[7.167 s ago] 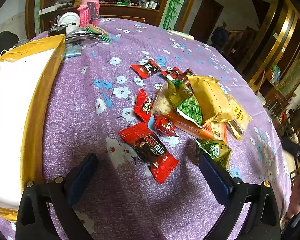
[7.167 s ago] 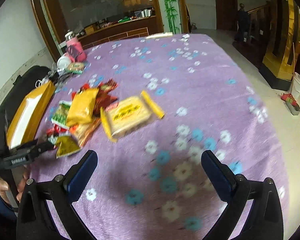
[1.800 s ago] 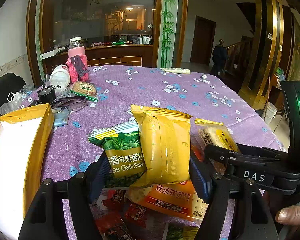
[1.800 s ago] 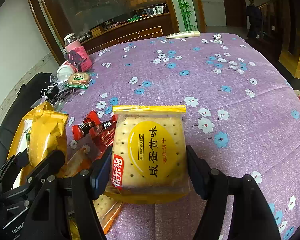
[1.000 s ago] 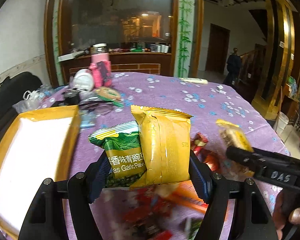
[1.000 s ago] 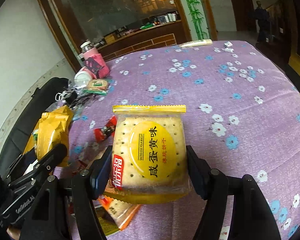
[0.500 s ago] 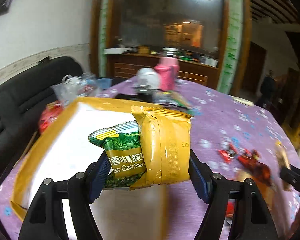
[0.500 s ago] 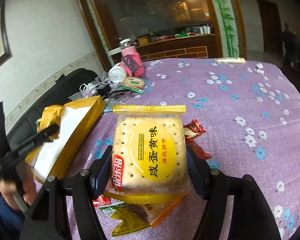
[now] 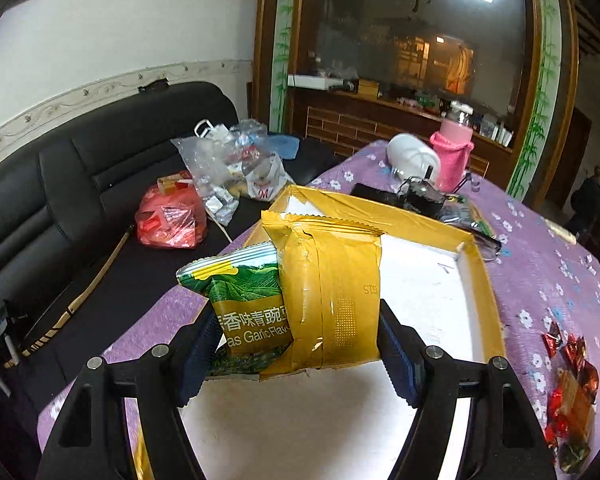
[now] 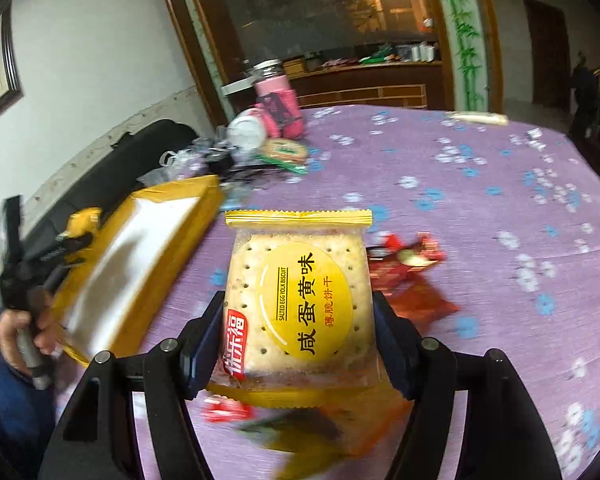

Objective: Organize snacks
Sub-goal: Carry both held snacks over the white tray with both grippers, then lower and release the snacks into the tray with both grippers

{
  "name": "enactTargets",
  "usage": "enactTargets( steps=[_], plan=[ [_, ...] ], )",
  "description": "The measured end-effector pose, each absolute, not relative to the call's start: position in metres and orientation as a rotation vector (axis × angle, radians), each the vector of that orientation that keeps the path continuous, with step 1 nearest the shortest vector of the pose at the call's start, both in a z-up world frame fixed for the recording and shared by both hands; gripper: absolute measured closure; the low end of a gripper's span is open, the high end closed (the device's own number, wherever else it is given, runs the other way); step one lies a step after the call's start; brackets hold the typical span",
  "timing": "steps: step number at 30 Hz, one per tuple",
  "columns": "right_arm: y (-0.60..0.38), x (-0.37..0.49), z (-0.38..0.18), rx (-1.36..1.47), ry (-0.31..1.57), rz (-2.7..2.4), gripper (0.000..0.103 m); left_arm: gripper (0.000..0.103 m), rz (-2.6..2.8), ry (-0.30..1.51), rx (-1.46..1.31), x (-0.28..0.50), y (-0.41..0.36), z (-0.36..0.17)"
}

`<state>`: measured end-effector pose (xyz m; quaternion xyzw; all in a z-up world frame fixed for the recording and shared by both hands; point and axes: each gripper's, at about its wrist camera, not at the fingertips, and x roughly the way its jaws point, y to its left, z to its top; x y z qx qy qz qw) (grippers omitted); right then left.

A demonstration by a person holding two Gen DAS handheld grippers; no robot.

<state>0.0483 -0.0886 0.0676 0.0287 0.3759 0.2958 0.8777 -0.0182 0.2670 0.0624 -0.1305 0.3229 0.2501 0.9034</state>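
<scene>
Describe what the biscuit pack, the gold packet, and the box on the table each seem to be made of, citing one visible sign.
Biscuit pack: clear glossy plastic film; the crackers show through it.
Gold packet: probably foil-type laminate with a metallic sheen; it has creases and a crimped, serrated top edge.
Box: likely cardboard wrapped in shiny gold tape or paper, with a matte white interior; its rim wrinkles at the corner.

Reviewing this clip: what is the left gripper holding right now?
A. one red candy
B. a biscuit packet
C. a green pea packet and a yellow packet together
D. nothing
C. The left gripper is shut on a green pea packet and a yellow packet pressed side by side, above the yellow-rimmed box; the biscuit packet sits in the right gripper.
</scene>
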Motion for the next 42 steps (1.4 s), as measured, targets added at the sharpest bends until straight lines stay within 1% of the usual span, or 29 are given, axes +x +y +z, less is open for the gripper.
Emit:
enactTargets(
  steps=[6,11,14,18,21,31,42],
  plan=[
    [-0.006,0.055,0.092,0.107,0.893,0.754,0.034,0.025,0.469,0.770,-0.281,0.019,0.284,0.060],
    [0.067,0.072,0.106,0.087,0.947,0.796,0.034,0.025,0.443,0.810,-0.349,0.035,0.296,0.043],
    [0.102,0.085,0.102,0.087,0.990,0.792,0.034,0.025,0.422,0.807,-0.356,0.037,0.296,0.041],
    [0.139,0.110,0.081,0.082,1.049,0.745,0.034,0.025,0.428,0.826,-0.361,0.038,0.299,0.037],
    [0.152,0.127,0.066,0.109,1.089,0.726,0.034,0.025,0.474,0.847,-0.353,0.040,0.303,0.034],
    [0.179,0.148,0.034,0.037,1.146,0.671,0.034,0.025,0.490,0.883,-0.344,0.043,0.304,0.027],
    [0.187,0.145,0.030,-0.012,1.117,0.666,0.034,0.025,0.494,0.893,-0.340,0.044,0.304,0.027]
  ],
)
